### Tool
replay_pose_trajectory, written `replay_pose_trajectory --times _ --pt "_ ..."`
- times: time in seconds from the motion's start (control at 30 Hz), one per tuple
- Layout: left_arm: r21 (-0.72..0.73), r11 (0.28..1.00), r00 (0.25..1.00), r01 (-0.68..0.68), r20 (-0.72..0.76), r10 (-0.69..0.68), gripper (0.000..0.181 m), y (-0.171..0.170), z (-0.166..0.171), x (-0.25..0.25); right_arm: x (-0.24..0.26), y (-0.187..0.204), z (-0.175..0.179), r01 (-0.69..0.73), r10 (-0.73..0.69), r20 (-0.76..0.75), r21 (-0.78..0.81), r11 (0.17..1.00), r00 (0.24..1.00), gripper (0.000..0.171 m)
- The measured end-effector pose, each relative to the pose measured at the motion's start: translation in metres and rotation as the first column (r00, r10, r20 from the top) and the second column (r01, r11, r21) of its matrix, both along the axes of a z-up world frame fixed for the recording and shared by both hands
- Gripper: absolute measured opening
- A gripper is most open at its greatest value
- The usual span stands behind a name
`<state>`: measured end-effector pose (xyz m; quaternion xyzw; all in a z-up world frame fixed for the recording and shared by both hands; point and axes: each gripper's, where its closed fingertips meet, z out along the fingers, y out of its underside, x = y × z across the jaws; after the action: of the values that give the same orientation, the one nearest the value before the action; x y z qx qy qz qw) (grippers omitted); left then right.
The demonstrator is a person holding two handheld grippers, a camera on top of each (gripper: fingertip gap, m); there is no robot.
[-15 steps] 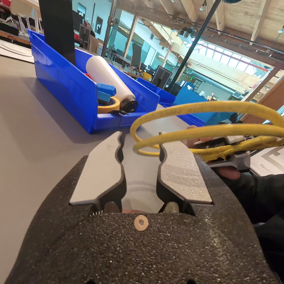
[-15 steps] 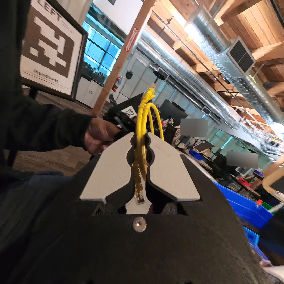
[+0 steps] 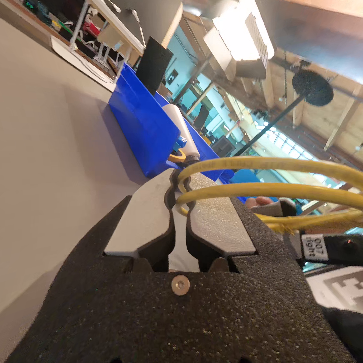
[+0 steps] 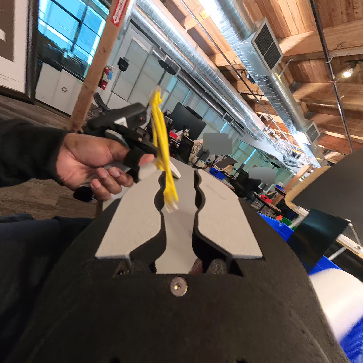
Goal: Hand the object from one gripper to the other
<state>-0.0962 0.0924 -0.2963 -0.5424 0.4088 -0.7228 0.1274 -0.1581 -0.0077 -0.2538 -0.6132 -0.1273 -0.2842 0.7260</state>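
Observation:
A coiled yellow cable (image 3: 275, 190) hangs in the air above the grey table (image 3: 49, 157). My left gripper (image 3: 181, 176) is shut on the near ends of its loops. The rest of the coil runs off to the right, past the right gripper's body. In the right wrist view the cable (image 4: 161, 141) shows edge-on, upright and blurred. My right gripper (image 4: 178, 174) is open, with the cable's lower end loose between its jaws near the left finger (image 4: 137, 212). A hand (image 4: 88, 157) holds the left gripper's handle just behind the cable.
A blue bin (image 3: 141, 125) on the table holds a white bottle (image 3: 176, 121) and a yellow tape roll (image 3: 177, 157). More blue bins (image 4: 275, 225) stand at the right. A marker card (image 3: 337, 290) sits at the lower right, and a lamp on a black pole (image 3: 275, 121) stands behind. Some 12 cm of space lies between my two pairs of fingers.
My left gripper has closed on the cable loops. My right gripper has opened and let go of the cable. Both views have tilted.

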Motion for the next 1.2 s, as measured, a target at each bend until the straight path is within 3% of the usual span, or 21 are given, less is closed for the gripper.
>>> replay_pose_trajectory --times 0.17,0.33,0.47,0.6,0.73,0.97,1.2 --pt "-0.209 0.974 0.993 -0.087 -0.095 0.069 0.006 0.025 -0.012 0.004 -0.002 0.006 -0.012 0.085 -0.076 0.138 -0.060 0.995 0.987 0.025" --pt "-0.347 0.930 0.988 -0.118 -0.133 0.076 0.006 0.027 -0.015 0.003 -0.011 0.021 -0.039 0.153 -0.088 0.316 -0.189 0.970 0.945 0.025" --pt "-0.546 0.837 0.996 -0.035 -0.088 -0.015 0.006 0.014 -0.002 -0.001 0.004 0.024 -0.047 0.197 -0.131 0.262 -0.247 0.949 0.956 0.028" --pt "-0.648 0.753 0.987 0.116 -0.008 -0.159 0.006 -0.010 0.013 -0.006 0.005 0.019 -0.033 0.142 -0.113 0.163 -0.181 0.973 0.980 0.033" --pt "-0.622 0.764 0.979 0.169 0.017 -0.203 0.006 -0.031 0.017 -0.010 0.002 0.013 -0.020 0.108 -0.094 0.121 -0.110 0.988 0.988 0.042" --pt "-0.446 0.875 0.981 0.189 0.049 -0.187 0.006 -0.055 0.019 -0.014 0.006 0.014 -0.023 0.154 -0.136 0.145 -0.126 0.980 0.980 0.050" --pt "-0.373 0.910 0.983 0.184 0.054 -0.177 0.006 -0.063 0.017 -0.014 0.009 0.015 -0.028 0.198 -0.171 0.185 -0.138 0.971 0.968 0.024"
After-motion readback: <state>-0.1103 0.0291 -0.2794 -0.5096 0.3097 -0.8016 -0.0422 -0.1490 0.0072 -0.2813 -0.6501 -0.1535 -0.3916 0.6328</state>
